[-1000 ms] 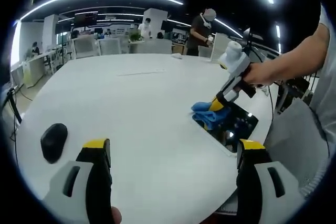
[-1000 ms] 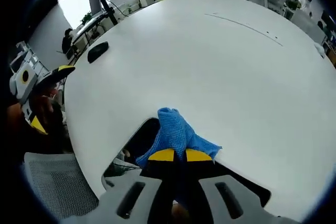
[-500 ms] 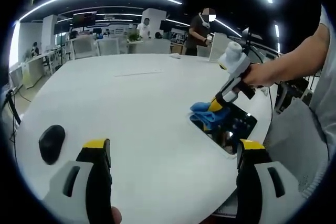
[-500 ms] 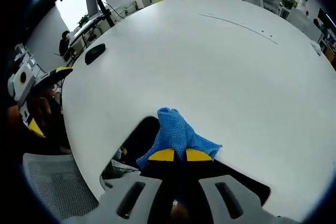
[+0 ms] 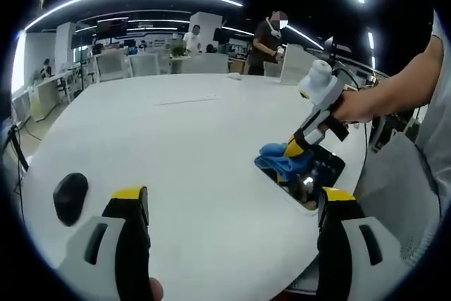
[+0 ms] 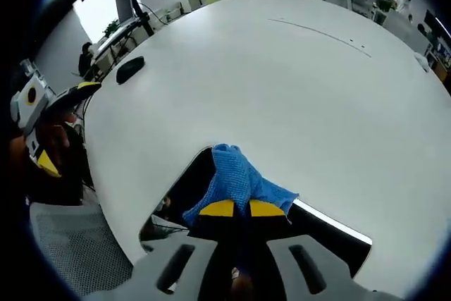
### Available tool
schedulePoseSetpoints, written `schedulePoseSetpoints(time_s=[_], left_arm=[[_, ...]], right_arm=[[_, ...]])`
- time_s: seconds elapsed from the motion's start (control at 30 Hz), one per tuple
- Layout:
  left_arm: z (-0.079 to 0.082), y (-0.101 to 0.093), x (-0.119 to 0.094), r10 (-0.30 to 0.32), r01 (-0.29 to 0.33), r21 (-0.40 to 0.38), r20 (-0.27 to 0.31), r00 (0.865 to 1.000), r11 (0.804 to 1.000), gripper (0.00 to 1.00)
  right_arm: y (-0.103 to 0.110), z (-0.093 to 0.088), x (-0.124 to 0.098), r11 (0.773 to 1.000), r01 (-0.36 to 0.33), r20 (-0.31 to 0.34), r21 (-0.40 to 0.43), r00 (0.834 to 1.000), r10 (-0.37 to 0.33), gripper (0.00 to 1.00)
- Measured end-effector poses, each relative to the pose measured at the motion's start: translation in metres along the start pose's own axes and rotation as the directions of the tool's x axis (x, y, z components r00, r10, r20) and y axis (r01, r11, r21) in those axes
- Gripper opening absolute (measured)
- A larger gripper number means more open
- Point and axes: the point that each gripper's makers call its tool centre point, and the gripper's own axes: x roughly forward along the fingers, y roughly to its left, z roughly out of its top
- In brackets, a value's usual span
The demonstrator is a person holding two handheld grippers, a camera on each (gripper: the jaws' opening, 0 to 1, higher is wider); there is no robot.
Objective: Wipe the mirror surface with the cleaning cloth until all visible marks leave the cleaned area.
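Cloth look: the cleaning cloth was bright blue, waffle-textured and bunched into a rumpled heap.
Mirror look: the mirror was a dark, flat rectangle lying near the table's edge, reflecting dim shapes; any marks on it were too small to tell.
Cloth position: it lay on the mirror's far end, part of it spilling onto the white table.
Right gripper: the right gripper had its yellow-tipped jaws closed together on the near edge of the cloth, pressing it down on the mirror; in the left gripper view it slanted down from a person's hand.
Left gripper: the left gripper hung above the table with its jaws wide apart, holding nothing, well apart from the mirror.
Surroundings: a black computer mouse sat on the table near the left jaw; office desks, chairs and standing people were beyond the table.
Obstruction: the right gripper's body hid the mirror's near part in its own view.
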Motion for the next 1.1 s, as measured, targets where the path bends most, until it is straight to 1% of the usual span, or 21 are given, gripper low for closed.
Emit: schedulePoseSetpoints(time_s=[0.1,0.3,0.43,0.5,0.53,0.57,0.6,0.63,0.7,0.77,0.8,0.87,0.93,0.97,1.1], left_arm=[[-0.002,0.002,0.002,-0.005,0.005,0.003,0.001,1.0,1.0,0.99],[0.0,-0.008,0.001,-0.008,0.008,0.006,-0.002,1.0,1.0,0.99],[-0.001,-0.007,0.0,-0.01,0.01,0.009,-0.005,1.0,1.0,0.99],[0.001,-0.004,-0.001,-0.003,0.003,-0.001,0.015,1.0,1.0,0.99],[-0.001,-0.003,0.0,-0.004,0.004,-0.001,0.01,1.0,1.0,0.99],[-0.006,-0.003,0.0,-0.002,0.002,0.008,-0.01,1.0,1.0,0.99],[-0.006,-0.003,0.0,-0.003,0.003,0.012,-0.014,1.0,1.0,0.99],[-0.004,-0.004,-0.001,-0.003,0.003,0.014,-0.012,1.0,1.0,0.99],[0.004,-0.004,-0.003,0.006,-0.006,0.0,0.022,1.0,1.0,0.99],[0.004,-0.005,-0.002,0.01,-0.01,-0.002,0.011,1.0,1.0,0.99],[0.003,-0.007,-0.002,0.011,-0.011,0.002,0.003,1.0,1.0,0.99],[0.006,-0.012,-0.002,-0.002,0.001,0.016,0.006,1.0,1.0,0.99],[0.004,-0.011,-0.002,0.003,-0.003,0.019,-0.004,1.0,1.0,0.99],[0.003,-0.009,-0.001,0.005,-0.005,0.016,-0.005,1.0,1.0,0.99],[0.011,-0.014,-0.003,0.006,-0.006,0.026,0.013,1.0,1.0,0.99]], right_arm=[[0.005,-0.005,-0.002,1.0,-0.007,0.0,0.004,1.0,0.007,0.0],[0.013,-0.014,-0.005,1.0,-0.015,0.001,0.001,1.0,0.015,0.0],[0.017,-0.02,-0.007,1.0,-0.021,0.005,0.007,1.0,0.021,0.0],[0.02,-0.023,-0.009,1.0,-0.027,0.005,0.01,1.0,0.027,0.0],[0.021,-0.025,-0.009,1.0,-0.029,0.003,0.011,1.0,0.029,0.0],[0.022,-0.026,-0.01,1.0,-0.03,0.003,0.009,1.0,0.029,0.0],[0.023,-0.027,-0.01,1.0,-0.028,0.005,0.009,1.0,0.028,0.0],[0.024,-0.028,-0.011,1.0,-0.028,0.007,0.013,1.0,0.028,0.0],[0.031,-0.035,-0.013,0.998,-0.042,0.001,0.046,0.999,0.042,0.0],[0.034,-0.037,-0.014,0.998,-0.044,0.003,0.046,0.999,0.044,0.0],[0.036,-0.039,-0.015,0.998,-0.044,0.005,0.033,0.999,0.044,0.0],[0.039,-0.041,-0.015,0.998,-0.049,0.001,0.033,0.999,0.049,0.0],[0.04,-0.042,-0.015,0.998,-0.051,-0.002,0.038,0.999,0.051,0.0],[0.041,-0.043,-0.016,0.998,-0.053,-0.001,0.04,0.999,0.053,0.0],[0.046,-0.05,-0.018,0.997,-0.064,-0.009,0.034,0.998,0.064,0.0]])
